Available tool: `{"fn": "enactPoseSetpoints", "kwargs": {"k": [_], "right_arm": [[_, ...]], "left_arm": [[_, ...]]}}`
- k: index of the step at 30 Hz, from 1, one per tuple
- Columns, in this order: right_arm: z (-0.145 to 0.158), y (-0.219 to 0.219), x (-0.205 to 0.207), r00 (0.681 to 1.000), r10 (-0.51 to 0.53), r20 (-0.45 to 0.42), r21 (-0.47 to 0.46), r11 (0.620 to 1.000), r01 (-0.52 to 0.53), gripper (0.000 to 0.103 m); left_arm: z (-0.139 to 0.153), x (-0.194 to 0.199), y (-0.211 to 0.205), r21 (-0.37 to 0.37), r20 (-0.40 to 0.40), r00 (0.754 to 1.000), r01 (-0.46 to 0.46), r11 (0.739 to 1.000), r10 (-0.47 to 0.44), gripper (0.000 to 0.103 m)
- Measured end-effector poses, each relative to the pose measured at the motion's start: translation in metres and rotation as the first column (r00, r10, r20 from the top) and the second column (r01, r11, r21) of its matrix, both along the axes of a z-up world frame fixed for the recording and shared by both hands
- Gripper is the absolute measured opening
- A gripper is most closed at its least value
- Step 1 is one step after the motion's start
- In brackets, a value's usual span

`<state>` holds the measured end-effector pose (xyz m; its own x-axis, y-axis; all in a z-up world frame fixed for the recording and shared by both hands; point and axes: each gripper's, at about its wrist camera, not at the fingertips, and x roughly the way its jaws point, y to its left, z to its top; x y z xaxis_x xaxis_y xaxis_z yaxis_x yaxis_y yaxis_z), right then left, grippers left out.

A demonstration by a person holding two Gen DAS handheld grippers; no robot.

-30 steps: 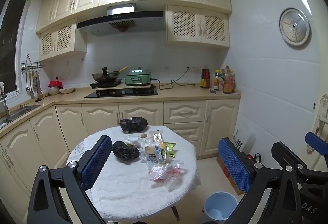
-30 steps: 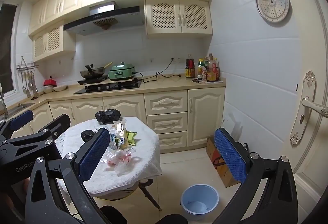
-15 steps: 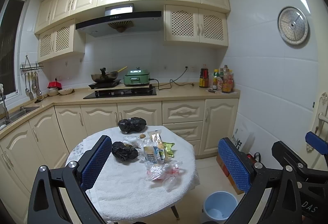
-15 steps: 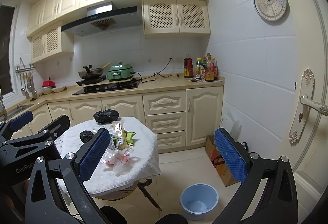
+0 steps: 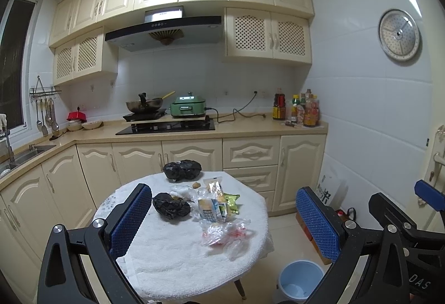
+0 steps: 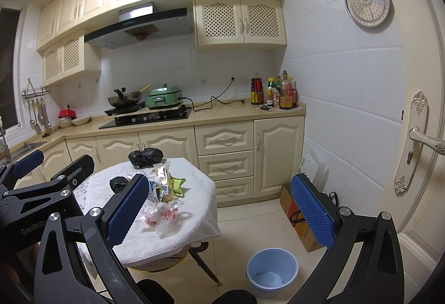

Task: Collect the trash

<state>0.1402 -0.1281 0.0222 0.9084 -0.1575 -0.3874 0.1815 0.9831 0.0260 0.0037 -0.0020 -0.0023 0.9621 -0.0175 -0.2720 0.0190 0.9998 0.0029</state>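
On the cloth-covered round bench (image 5: 172, 256) lies the trash (image 5: 211, 209), crumpled bags and wrappers that look light, soft and slippery, best pinched at a bunched fold, while the left tongs (image 5: 222, 223) and right tongs (image 6: 219, 212) gape wide, empty, well short.

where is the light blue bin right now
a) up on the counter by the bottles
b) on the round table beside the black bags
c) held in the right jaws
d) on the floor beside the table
d: the light blue bin stands on the tiled floor, to the right of the round table, apart from both grippers.
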Motion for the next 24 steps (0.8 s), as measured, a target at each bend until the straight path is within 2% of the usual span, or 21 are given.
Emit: {"fn": "enactPoseSetpoints", "kwargs": {"k": [24], "right_arm": [[-0.0025,0.0009,0.0011,1.0,0.0,-0.017,-0.002,1.0,0.0,0.103]], "left_arm": [[-0.0016,-0.0019,0.0033,-0.004,0.003,1.0,-0.007,1.0,0.007,0.102]]}}
